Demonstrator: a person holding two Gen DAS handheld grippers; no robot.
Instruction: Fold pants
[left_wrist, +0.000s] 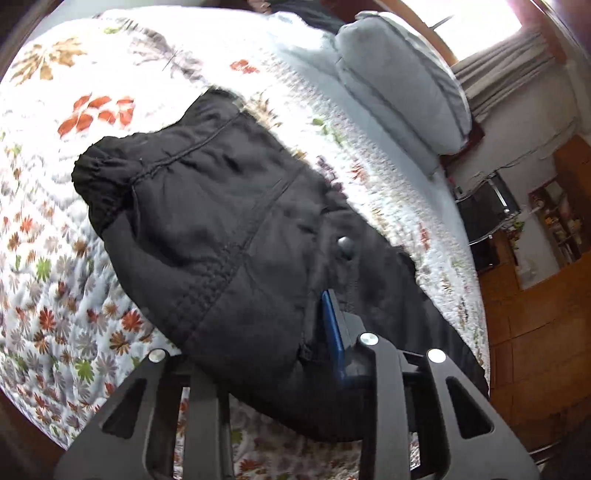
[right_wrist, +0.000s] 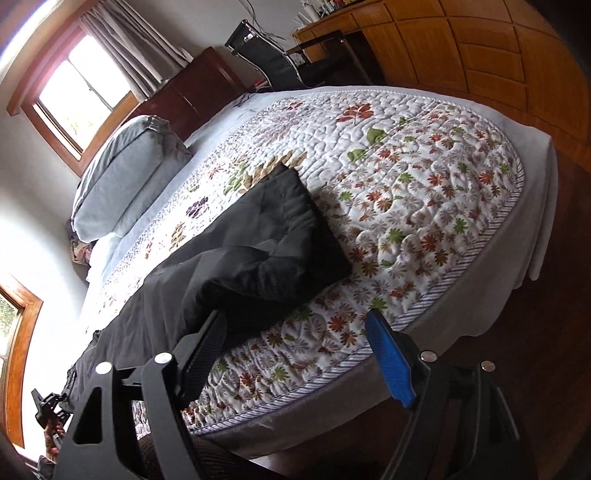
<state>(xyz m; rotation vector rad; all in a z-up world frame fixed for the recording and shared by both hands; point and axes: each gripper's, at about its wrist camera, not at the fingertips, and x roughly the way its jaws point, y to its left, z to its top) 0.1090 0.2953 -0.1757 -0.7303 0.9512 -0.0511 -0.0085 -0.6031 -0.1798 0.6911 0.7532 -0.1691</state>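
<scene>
Black pants (left_wrist: 229, 229) lie on the floral quilt of the bed (left_wrist: 74, 258); the waistband with a round button (left_wrist: 345, 244) is near my left gripper (left_wrist: 317, 332). The left gripper is shut on the pants' waist cloth, which drapes over it and hides one finger; the blue pad (left_wrist: 334, 328) shows. In the right wrist view the pants (right_wrist: 266, 240) lie partly folded, the leg end doubled over toward the bed's middle. My right gripper (right_wrist: 295, 354) is open and empty above the bed's near edge, its black finger (right_wrist: 203, 354) beside the pants' edge.
A grey pillow (right_wrist: 122, 177) lies at the head of the bed. A wooden wardrobe (right_wrist: 480, 48), a black chair (right_wrist: 273, 62) and a window (right_wrist: 77, 96) stand beyond the bed. The bed's striped edge (right_wrist: 424, 314) runs under the right gripper.
</scene>
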